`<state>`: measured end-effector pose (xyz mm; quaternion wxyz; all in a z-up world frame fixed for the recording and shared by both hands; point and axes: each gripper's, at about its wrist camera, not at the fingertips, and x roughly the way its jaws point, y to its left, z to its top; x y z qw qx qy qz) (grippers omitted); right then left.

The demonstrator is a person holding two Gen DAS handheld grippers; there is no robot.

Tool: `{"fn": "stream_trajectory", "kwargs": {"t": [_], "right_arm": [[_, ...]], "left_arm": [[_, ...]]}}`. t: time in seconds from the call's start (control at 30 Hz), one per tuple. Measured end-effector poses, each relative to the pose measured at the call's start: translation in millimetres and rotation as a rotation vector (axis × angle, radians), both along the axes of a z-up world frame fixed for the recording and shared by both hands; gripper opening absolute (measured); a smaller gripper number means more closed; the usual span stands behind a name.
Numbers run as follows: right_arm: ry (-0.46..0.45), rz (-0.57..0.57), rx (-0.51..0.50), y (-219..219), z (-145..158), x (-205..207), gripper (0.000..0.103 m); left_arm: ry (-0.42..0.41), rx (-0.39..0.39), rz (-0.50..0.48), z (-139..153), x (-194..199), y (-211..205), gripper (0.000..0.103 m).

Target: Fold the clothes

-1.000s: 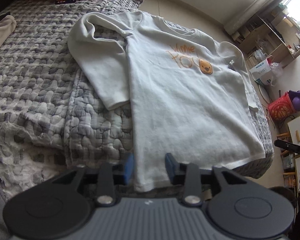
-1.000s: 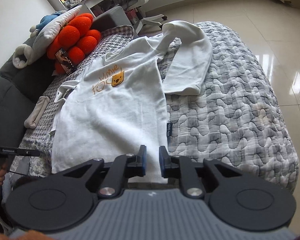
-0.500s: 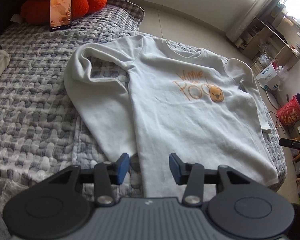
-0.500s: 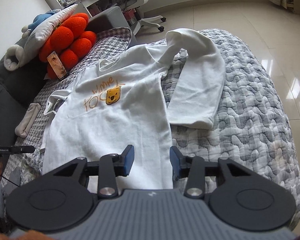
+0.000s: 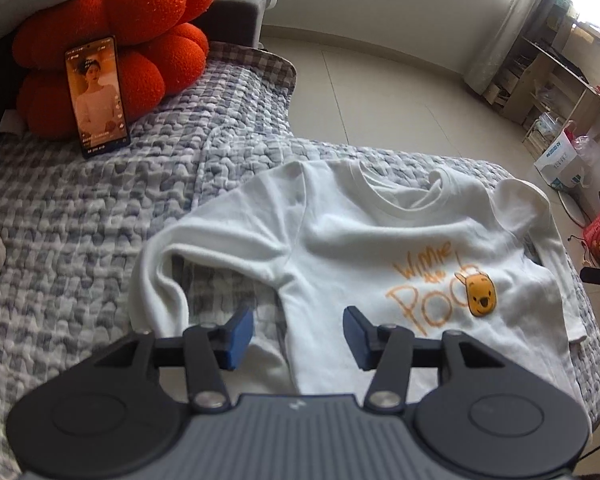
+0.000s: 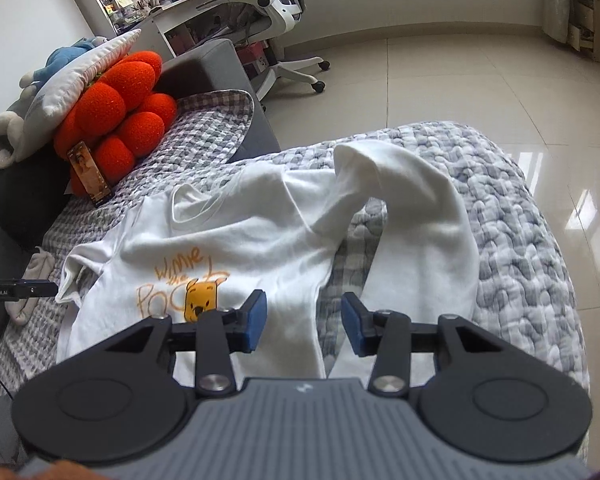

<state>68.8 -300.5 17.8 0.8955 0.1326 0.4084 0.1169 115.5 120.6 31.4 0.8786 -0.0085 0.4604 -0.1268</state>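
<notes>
Lying face up on the quilted bed [image 5: 100, 216], the white shirt [image 5: 340, 248] looks light, soft and limp, so it will sag and crease wherever you lift it. Both your tongs are empty: the left tongs [image 5: 298, 334] hang above the armpit with jaws opening, the right tongs [image 6: 304, 320] stand half apart over the other side seam. Take hold at a seam or the looped long sleeve [image 6: 428, 220], pinching both layers.
</notes>
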Motion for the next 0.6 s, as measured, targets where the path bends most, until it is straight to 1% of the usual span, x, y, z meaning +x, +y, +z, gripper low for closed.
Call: {"fn": "stream_trajectory", "kwargs": {"t": [0.13,0.27,0.4,0.53,0.6], "right_arm": [[-0.031,-0.012,-0.021,-3,3,29,0.047],[-0.066,-0.03,-0.07,-5,3,54,0.048],[-0.096,-0.035,-0.158,-3,-3,81,0.049],[-0.112,0.007,-0.266,6,-15,106,0.049],[-0.129,0.018,-0.316,12,-22,116,0.048]], "left_arm": [[-0.03,0.033,-0.001,-3,36,-3,0.055],[-0.068,0.055,-0.006,-13,71,-6,0.056],[-0.117,0.079,-0.029,-26,101,-14,0.056],[-0.156,0.098,-0.072,-42,126,-26,0.056],[-0.156,0.094,-0.095,-51,137,-33,0.056]]}}
